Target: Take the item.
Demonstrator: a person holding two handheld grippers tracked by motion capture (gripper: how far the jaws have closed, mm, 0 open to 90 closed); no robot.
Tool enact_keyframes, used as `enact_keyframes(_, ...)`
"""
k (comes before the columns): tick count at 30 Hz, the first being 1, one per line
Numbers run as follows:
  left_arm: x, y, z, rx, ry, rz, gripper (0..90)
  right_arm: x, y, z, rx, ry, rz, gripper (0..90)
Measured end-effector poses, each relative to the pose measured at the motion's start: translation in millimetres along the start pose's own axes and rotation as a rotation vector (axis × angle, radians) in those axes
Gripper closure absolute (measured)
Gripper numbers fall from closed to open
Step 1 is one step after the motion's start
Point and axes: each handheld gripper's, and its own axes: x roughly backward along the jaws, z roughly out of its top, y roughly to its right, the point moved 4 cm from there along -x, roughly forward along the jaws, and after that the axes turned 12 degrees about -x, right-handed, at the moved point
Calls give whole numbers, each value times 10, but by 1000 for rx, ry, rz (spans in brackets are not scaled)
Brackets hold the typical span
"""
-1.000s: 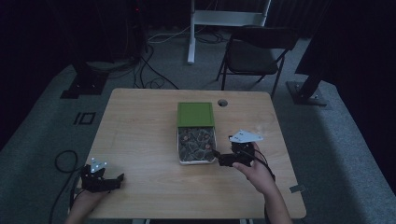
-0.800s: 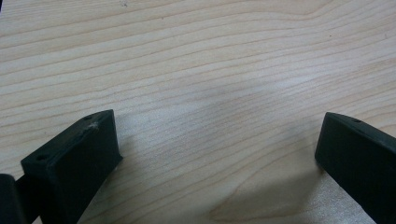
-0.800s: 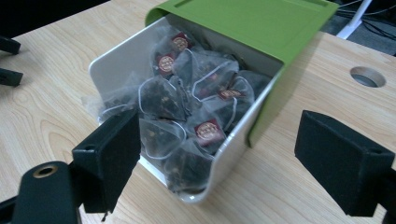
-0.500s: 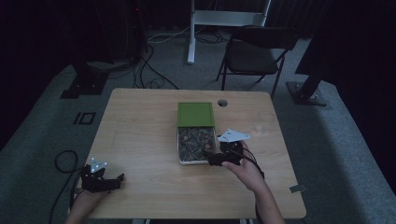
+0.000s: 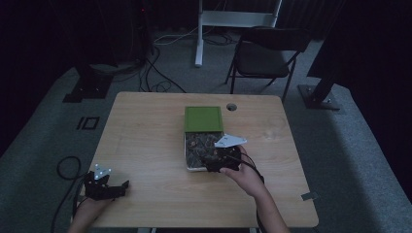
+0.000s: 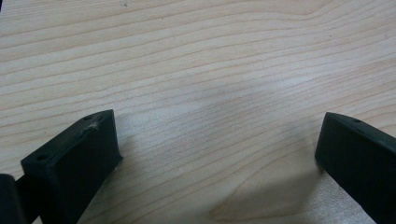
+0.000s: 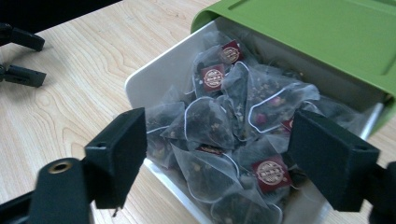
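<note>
Spilling from white drawer [image 7: 154, 70]; mesh tea bags [image 7: 210, 121], red tags

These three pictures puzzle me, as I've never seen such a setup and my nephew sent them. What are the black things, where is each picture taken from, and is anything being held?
A person sits at a wooden table holding a hand tool with a two-jaw claw in each hand. The high view looks down from above. The left claw rests near the table's front left corner; its own camera sees bare wood between wide-open jaws. The right claw hovers at a white box with a green lid slid partly back. Its camera looks between open jaws at pyramid tea bags with red tags, heaped inside. Neither claw holds anything.
</note>
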Motion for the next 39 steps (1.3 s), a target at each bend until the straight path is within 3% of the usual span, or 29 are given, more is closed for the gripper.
enact_keyframes(12,0,0,0,0,0,0,2,-172,-67,-2,-18,0,11,291)
enact_keyframes(16,0,-1,0,-1,-1,0,2,-235,-77,-15,-30,-3,11,405)
enact_keyframes(19,0,0,0,-1,0,0,2,-263,-84,-20,-29,-8,16,418)
enact_keyframes(29,-1,1,1,2,1,0,2,-421,-79,-83,-36,-45,-26,497)
enact_keyframes(39,0,1,1,2,1,0,2,-465,-71,-126,-38,-60,-35,552)
